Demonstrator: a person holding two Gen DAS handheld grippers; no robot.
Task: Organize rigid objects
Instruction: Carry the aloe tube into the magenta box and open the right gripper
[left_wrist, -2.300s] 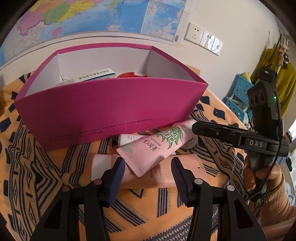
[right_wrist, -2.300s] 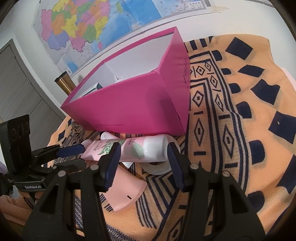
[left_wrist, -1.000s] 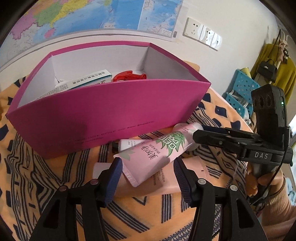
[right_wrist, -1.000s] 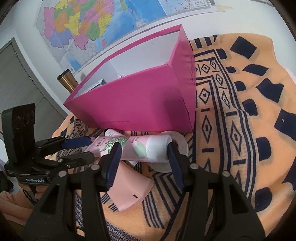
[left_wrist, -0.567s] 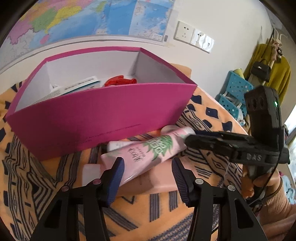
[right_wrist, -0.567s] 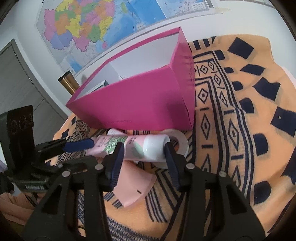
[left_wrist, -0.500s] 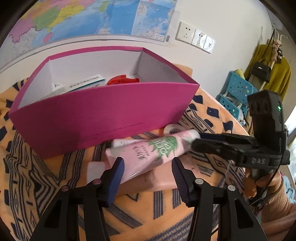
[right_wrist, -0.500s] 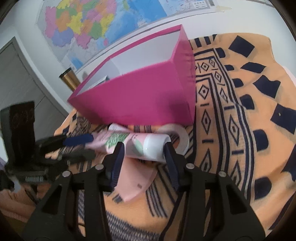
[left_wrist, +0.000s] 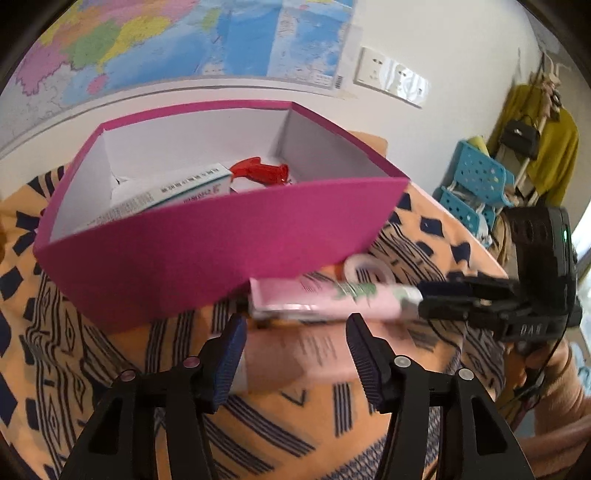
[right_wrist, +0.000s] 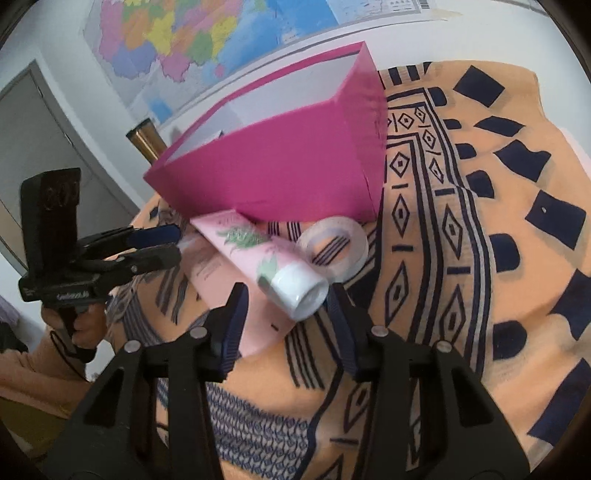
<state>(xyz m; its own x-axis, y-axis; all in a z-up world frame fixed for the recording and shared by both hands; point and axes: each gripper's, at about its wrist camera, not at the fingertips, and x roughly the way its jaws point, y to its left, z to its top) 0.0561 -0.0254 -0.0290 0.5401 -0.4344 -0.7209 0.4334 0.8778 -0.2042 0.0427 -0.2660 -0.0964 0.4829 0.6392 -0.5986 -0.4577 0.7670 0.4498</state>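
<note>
Two grippers over patterned cloth (right_wrist: 461, 258): left gripper (left_wrist: 293, 349) spread, jaws just reopened, empty. Right gripper (right_wrist: 288, 317) spread around pink tube (right_wrist: 266, 262), pads apparently clear, beside magenta box (right_wrist: 295, 166).

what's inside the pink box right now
Inside the pink box: a white carton and a red plastic item. The front wall hides the box floor, so more may be there.
</note>
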